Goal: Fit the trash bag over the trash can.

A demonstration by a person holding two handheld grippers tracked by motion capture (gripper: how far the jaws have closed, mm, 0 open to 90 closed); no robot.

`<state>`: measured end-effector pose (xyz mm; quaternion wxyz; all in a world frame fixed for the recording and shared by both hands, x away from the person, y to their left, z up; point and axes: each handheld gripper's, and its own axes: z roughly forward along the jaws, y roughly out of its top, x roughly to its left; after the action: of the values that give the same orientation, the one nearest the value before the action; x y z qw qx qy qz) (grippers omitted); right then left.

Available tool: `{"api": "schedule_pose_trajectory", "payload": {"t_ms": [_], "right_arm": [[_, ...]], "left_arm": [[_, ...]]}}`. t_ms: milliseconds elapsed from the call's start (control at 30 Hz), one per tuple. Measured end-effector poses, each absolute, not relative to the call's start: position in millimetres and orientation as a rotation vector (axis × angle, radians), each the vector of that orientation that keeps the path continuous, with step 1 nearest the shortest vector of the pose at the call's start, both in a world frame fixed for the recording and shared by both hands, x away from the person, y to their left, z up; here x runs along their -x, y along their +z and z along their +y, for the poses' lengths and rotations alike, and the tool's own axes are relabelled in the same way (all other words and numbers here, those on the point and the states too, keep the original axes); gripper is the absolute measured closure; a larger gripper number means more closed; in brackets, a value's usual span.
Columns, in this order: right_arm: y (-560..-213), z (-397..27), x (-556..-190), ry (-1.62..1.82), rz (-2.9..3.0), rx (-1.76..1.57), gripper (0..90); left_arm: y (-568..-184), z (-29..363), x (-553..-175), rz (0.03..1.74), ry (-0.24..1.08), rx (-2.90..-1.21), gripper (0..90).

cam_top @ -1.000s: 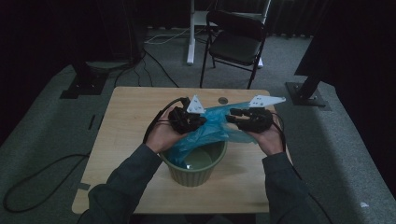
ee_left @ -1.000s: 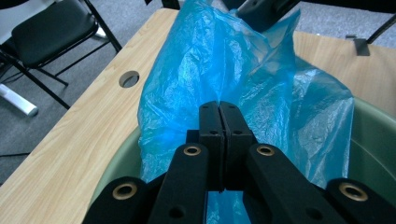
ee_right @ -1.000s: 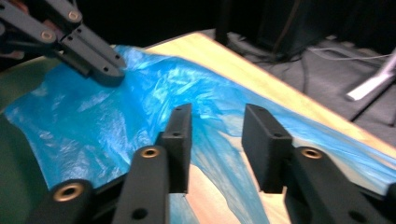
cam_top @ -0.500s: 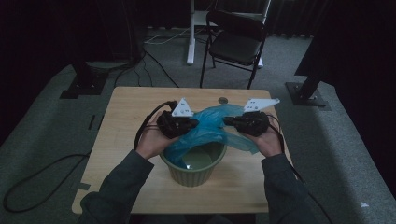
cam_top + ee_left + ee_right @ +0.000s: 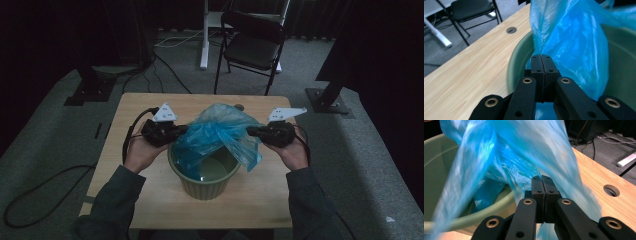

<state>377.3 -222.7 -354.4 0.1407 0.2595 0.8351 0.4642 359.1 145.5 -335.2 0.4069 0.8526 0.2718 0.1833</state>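
Blue plastic bag (image 5: 218, 131) sat draped over the green bin (image 5: 204, 172) at table centre; since a second ago I'd swung my left gripper (image 5: 176, 131) out toward 9 o'clock, spreading the mouth. Right gripper (image 5: 256, 131) at 3 o'clock had just clamped its edge, so both jaws were pinched on film. Looked ready to stretch it over the rim.

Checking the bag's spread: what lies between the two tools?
In the high view, the blue plastic bag stretches between the left tool and right tool, above the green bin.

bags: 1 (blue) (image 5: 219, 131) | bins: 1 (image 5: 204, 182) | grippers: 2 | chairs: 1 (image 5: 252, 46)
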Motion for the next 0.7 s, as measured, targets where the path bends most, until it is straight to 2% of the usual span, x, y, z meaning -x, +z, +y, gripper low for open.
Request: {"api": "schedule_pose_trajectory", "payload": {"t_ms": [233,700], "right_arm": [[-354.6,-227.0,-376.5,1.321,2.413,-0.768,89.5],[-354.0,-243.3,-367.0,1.296,2.409,-0.78,89.7]], "left_arm": [[-342.4,174.0,-359.5,0.772,0.466,-2.112,89.3],[-352.1,203.1,-355.9,0.859,0.479,-2.075,89.3]]}}
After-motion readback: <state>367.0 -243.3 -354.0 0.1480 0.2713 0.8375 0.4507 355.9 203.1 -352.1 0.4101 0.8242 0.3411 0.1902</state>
